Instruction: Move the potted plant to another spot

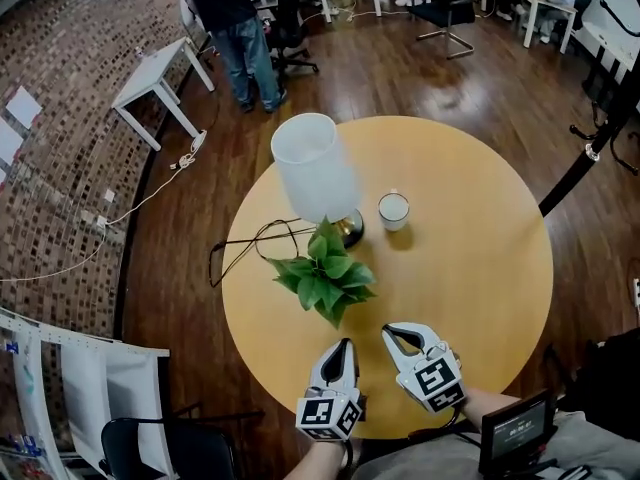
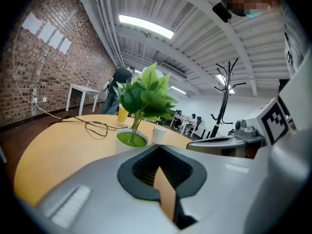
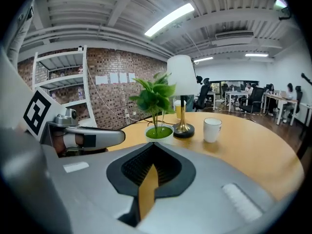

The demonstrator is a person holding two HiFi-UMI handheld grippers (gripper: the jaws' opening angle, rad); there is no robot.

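Finds the potted plant (image 1: 325, 273) near the middle of the round wooden surface (image 1: 480, 268), upright in its white pot, leaves spreading toward 6 o'clock. Sees the white-shaded lamp (image 1: 318, 168) at 12 o'clock of it, brass base just beside the leaves, and the white cup (image 1: 393, 210) at about 2 o'clock, apart from both. Follows a black cable (image 1: 240, 248) looping off toward 9 o'clock. Holds the left claw (image 1: 345, 346) and right claw (image 1: 391, 331) side by side over the 6 o'clock rim, both pointing toward the plant and short of it. Shows both claws closed, pads together, nothing between them
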